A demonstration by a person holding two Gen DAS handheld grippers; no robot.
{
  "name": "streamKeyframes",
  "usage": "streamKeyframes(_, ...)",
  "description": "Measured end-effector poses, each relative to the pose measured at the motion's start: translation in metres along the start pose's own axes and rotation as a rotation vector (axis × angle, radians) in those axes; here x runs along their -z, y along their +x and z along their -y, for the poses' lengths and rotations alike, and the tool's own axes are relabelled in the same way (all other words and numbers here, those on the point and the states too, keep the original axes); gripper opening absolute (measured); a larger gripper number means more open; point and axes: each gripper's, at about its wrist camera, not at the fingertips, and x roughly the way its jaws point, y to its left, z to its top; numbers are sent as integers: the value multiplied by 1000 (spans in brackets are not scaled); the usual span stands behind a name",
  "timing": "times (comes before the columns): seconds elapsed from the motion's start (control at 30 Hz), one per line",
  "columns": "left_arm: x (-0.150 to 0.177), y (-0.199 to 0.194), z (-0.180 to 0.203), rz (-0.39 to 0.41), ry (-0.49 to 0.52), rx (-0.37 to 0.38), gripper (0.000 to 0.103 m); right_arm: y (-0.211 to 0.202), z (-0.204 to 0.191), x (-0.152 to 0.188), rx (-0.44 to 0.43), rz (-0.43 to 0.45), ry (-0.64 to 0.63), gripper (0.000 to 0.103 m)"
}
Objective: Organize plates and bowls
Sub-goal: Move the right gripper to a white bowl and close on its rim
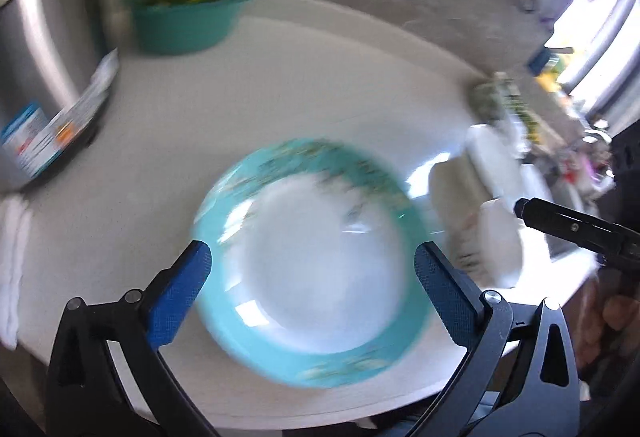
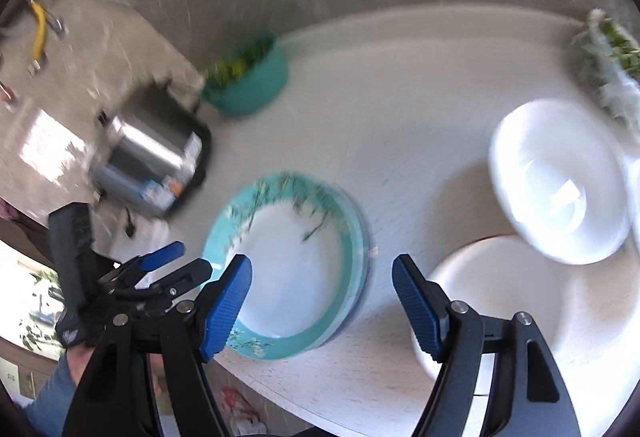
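While both grippers' jaws gape wide w/ nothing held, left gripper (image 1: 312, 265) hovers over teal plate (image 1: 312, 253).

Left tongs (image 1: 312, 265) spread wide, blue pads (image 1: 180, 289) apart, nothing clamped. Right tongs (image 2: 322, 273) likewise gaping, empty. Both angled downward, side by side, close together.
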Motion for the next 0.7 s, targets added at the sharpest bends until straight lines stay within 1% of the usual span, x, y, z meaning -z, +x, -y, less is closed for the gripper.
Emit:
streamKeyframes(0.03, -8, 0, 11, 6, 13, 27, 103, -17, 19, -2, 3, 25, 34, 75)
streamKeyframes(0.1, -27, 4, 39, 4, 34, 107, 103, -43, 56, -3, 14, 55, 99, 75)
streamKeyframes(0.13, -34, 8, 48, -5, 37, 125, 103, -54, 75, -2, 23, 55, 127, 74)
streamKeyframes(0.17, -45, 16, 61, -29, 45, 128, 103, -64, 97, -2, 34, 55, 164, 73)
streamKeyframes(0.23, -62, 36, 85, -85, 74, 106, 103, -83, 142, 3, 20, 65, 254, 70)
streamKeyframes(0.3, -77, 57, 109, -114, 122, 101, 102, -91, 173, 8, 27, 62, 307, 67)
streamKeyframes(0.33, -86, 70, 122, -142, 150, 83, 102, -90, 185, 10, 26, 59, 331, 65)
streamKeyframes(0.4, -103, 108, 153, -223, 213, 34, 99, -85, 213, 16, 8, 37, 398, 57)
streamKeyframes(0.43, -110, 122, 165, -247, 241, 19, 97, -81, 222, 17, -2, 27, 421, 56)
streamKeyframes(0.47, -116, 133, 174, -260, 257, 0, 89, -75, 230, 17, -13, 16, 442, 54)
streamKeyframes(0.5, -122, 144, 183, -274, 271, -12, 85, -69, 236, 17, -27, 1, 457, 52)
streamKeyframes(0.6, -142, 180, 211, -321, 326, -5, 84, -57, 241, 14, -63, -28, 472, 51)
streamKeyframes(0.7, -149, 204, 229, -353, 384, 27, 81, -46, 236, 11, -73, -36, 491, 51)
